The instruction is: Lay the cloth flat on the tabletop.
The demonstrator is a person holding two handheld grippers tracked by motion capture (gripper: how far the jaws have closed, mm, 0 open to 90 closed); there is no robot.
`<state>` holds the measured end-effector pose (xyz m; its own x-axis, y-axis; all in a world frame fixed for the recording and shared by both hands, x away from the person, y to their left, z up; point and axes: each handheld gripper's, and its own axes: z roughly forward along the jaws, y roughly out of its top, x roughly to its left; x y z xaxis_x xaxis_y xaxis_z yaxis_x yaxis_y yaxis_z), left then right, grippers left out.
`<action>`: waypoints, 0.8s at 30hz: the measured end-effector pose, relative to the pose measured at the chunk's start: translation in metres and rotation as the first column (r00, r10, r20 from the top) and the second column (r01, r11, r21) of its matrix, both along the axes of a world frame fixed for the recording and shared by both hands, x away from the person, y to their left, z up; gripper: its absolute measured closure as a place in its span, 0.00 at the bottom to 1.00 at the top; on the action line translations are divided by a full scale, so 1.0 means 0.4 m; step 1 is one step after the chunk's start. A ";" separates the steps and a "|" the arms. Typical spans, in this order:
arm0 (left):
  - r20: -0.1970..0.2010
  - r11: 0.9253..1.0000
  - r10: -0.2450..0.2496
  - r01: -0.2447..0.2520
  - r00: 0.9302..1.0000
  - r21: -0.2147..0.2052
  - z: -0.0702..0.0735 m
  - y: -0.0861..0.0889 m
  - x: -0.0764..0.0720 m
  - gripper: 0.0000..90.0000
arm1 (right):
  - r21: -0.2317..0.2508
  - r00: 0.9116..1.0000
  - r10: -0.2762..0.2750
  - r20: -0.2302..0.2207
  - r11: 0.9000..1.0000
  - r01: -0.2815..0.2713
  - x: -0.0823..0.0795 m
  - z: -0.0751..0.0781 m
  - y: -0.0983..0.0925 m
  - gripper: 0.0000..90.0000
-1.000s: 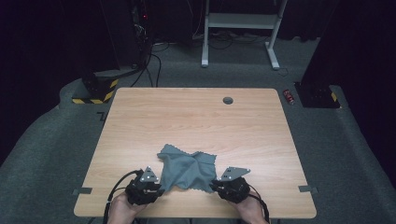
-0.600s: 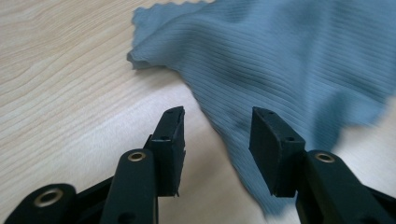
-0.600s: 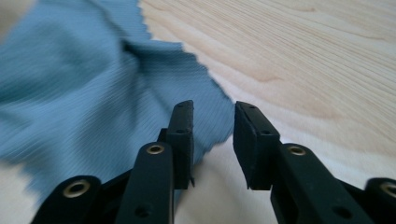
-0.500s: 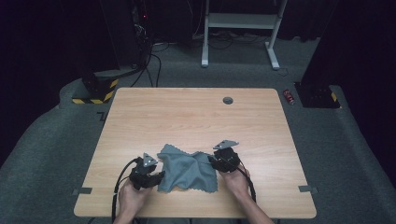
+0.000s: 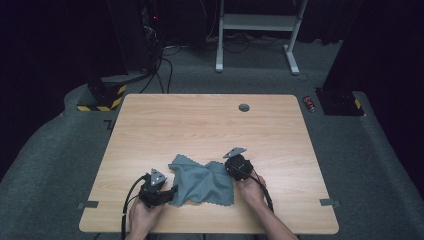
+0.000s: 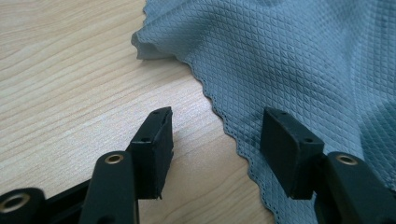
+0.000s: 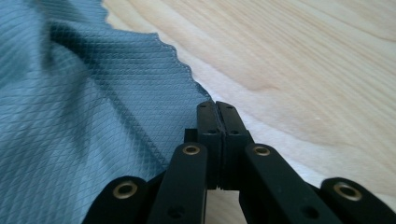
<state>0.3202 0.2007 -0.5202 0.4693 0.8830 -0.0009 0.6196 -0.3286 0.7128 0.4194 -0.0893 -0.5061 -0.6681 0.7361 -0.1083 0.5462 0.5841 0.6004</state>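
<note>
A grey-blue waffle-weave cloth lies rumpled near the table's front edge. My left gripper is at its front left corner. In the left gripper view my left gripper is open and straddles the scalloped hem; one jaw is over the cloth and the other over bare wood. Its jaws have just been opening. My right gripper is at the cloth's far right corner. In the right gripper view my right gripper has just closed, and its jaws meet on the edge of the cloth.
The wooden table has a round cable hole near its far edge. Both hands reach in over the front edge. Cables trail from the grippers toward the person. A white desk frame and a red can are on the floor beyond.
My right gripper has moved from the cloth's front right up to its far right corner and shut there. My left gripper's jaws have spread. The cloth has been pulled into a squarer shape.
</note>
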 end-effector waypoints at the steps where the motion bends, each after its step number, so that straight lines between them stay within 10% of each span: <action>1: 0.008 1.000 0.001 -0.001 1.000 -0.008 -0.003 0.001 -0.003 0.49 | -0.011 1.000 -0.008 0.009 1.000 0.008 0.005 0.004 -0.004 1.00; 10: 0.058 0.999 0.021 -0.019 0.998 -0.032 -0.016 0.004 -0.019 0.50 | -0.032 0.986 -0.148 0.074 0.988 0.151 0.101 0.058 -0.092 1.00; 15: 0.015 1.000 0.006 -0.006 1.000 -0.008 -0.004 0.001 -0.008 0.50 | -0.021 0.973 -0.230 0.009 0.973 0.230 0.135 0.025 -0.128 0.98; 24: -0.019 1.000 -0.022 0.022 1.000 0.000 0.023 -0.022 0.033 0.51 | 0.086 0.994 -0.106 0.037 0.991 0.103 0.003 0.066 -0.105 0.83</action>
<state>0.3334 0.1919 -0.5109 0.4886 0.8725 -0.0099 0.6254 -0.3423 0.7012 0.4205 -0.1314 -0.4796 -0.5832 0.8094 -0.0694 0.5756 0.4720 0.6678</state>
